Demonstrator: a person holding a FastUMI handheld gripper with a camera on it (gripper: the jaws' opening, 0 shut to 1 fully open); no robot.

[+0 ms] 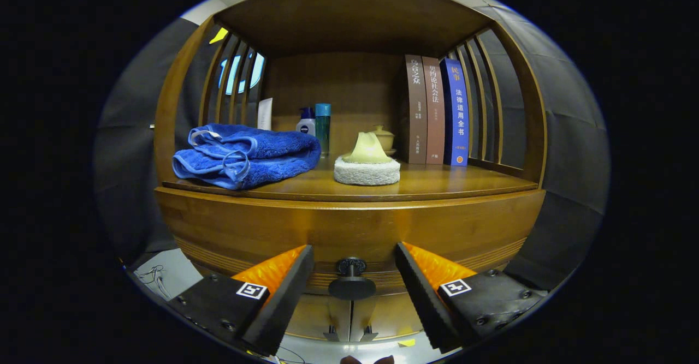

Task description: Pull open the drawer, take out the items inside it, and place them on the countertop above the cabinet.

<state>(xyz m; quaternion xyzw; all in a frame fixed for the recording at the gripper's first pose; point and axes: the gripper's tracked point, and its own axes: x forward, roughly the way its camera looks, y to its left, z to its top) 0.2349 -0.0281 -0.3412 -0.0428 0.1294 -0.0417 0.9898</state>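
The gripper (354,276) is held with its fingers spread apart — the dark drawer knob (351,280) sits between them, untouched by either. The knob is mounted on the wooden drawer front (349,227), which is seen closed under the countertop (437,181). On the countertop a folded blue towel (246,155) and a round white sponge (366,171) are noted. Beyond them — two bottles (317,124), a small lidded pot (383,138) and three upright books (437,110).
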